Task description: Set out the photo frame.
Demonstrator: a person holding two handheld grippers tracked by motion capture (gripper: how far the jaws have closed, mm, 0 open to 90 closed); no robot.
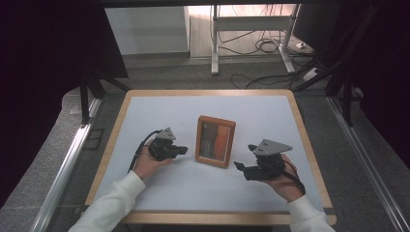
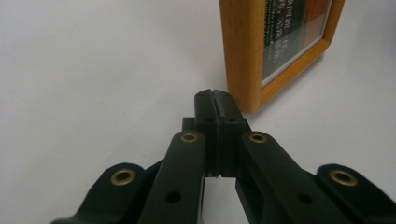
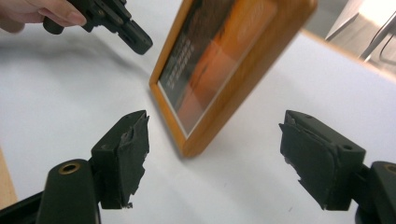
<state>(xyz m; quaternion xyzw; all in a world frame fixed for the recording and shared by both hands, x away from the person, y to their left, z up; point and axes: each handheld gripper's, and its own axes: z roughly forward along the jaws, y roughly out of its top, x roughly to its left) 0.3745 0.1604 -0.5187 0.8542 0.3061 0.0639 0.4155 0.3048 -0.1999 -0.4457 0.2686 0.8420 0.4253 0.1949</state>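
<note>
A wooden picture frame [image 1: 215, 141] with an orange and dark picture stands upright in the middle of the white table [image 1: 145, 111]. My left gripper [image 1: 183, 150] lies low just left of the frame, shut with nothing between its jaws. In the left gripper view the closed tips [image 2: 215, 100] sit close to the frame's near corner [image 2: 243, 51], apart from it. My right gripper [image 1: 244, 156] is open to the right of the frame. In the right gripper view its jaws [image 3: 215, 126] stand wide on either side of the frame's lower corner [image 3: 219, 60] without touching it. The left gripper [image 3: 140, 42] shows beyond.
The table has a wooden rim [image 1: 208, 92]. Behind it on the floor are cables [image 1: 261, 46] and the legs of another desk [image 1: 214, 38]. Dark curtains hang at both sides, and metal rails [image 1: 67, 159] run along the floor.
</note>
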